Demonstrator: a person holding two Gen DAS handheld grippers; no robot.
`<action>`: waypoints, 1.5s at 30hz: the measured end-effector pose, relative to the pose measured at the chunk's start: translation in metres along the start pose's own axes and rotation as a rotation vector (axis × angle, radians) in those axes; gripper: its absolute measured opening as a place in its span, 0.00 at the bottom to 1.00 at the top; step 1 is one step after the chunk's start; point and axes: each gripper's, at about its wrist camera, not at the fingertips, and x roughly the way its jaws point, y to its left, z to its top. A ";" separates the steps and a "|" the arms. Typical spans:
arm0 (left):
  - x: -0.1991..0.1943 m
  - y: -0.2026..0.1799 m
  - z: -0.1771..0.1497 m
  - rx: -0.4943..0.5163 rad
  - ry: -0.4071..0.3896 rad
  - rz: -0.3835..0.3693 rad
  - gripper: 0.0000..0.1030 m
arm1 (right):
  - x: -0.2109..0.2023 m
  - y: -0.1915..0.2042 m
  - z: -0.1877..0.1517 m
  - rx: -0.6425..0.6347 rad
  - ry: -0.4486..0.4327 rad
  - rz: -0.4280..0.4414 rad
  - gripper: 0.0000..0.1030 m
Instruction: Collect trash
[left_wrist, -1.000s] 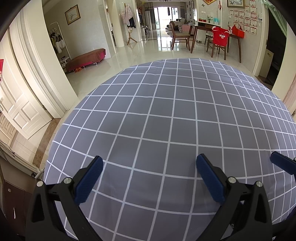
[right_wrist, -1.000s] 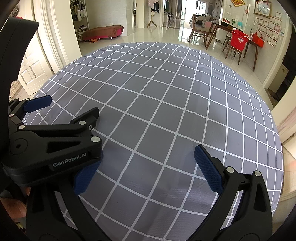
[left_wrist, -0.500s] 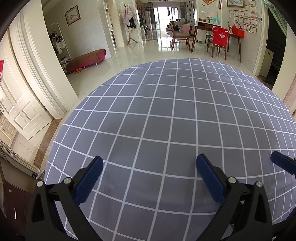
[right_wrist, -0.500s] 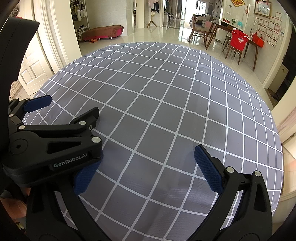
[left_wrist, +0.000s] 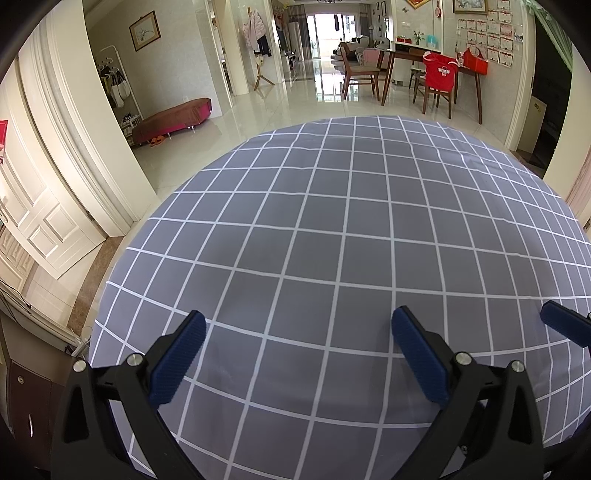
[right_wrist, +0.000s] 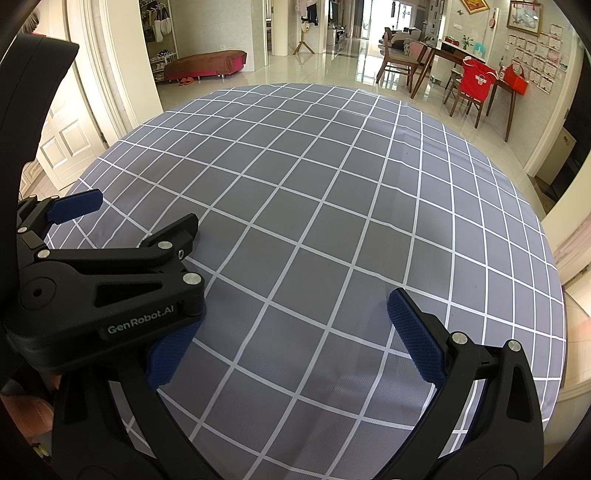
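Bright, even daylight from a far window (left_wrist: 325, 31), glaring off the glossy floor tiles (left_wrist: 321, 99). Soft, faint shadows on the checked tablecloth (left_wrist: 332, 240). Sharp focus throughout. Strong fisheye bending of the grid lines, with dark vignetting at every corner.

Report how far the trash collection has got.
Done: cannot tell; no trash or bin shows on the grey cloth with white grid lines. In hand: nothing. The left gripper and right gripper are open and empty above the cloth. Left: cannot tell, since no trash is in view.
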 end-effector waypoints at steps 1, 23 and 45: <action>0.000 0.001 0.000 0.000 0.000 0.000 0.96 | 0.000 0.000 0.000 0.000 0.000 0.000 0.94; 0.000 0.000 0.000 -0.001 0.000 0.000 0.96 | 0.000 0.000 0.000 0.000 0.000 0.000 0.94; 0.001 0.003 0.000 -0.001 0.000 0.000 0.96 | 0.000 0.000 0.000 0.000 0.000 0.000 0.94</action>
